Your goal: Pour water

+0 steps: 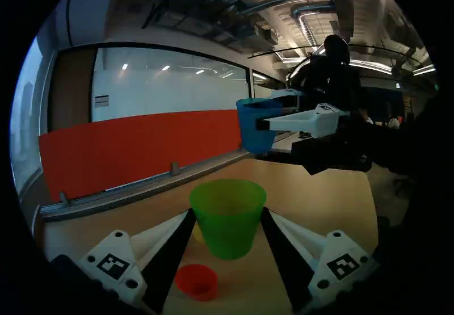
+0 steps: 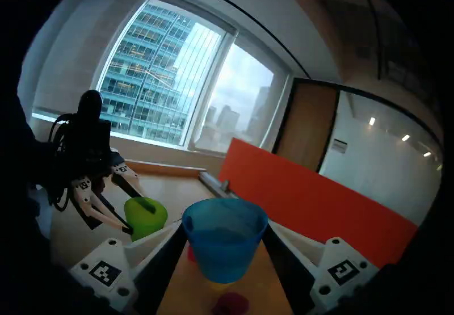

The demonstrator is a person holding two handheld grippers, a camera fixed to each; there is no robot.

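In the left gripper view, my left gripper (image 1: 227,219) is shut on a green cup (image 1: 228,215), held upright above the wooden table (image 1: 318,196). Higher up and farther off, a blue cup (image 1: 255,125) sits in the right gripper (image 1: 267,123). In the right gripper view, my right gripper (image 2: 225,234) is shut on that blue cup (image 2: 225,244), upright, with water inside. To the left and lower, the left gripper (image 2: 126,213) holds the green cup (image 2: 144,215).
A small red cup (image 1: 197,281) stands on the table below the green cup, with a yellow object (image 1: 198,234) behind it. Below the blue cup lies a dark red cup (image 2: 231,303). An orange wall panel (image 1: 136,145) and a window ledge (image 1: 142,184) border the table.
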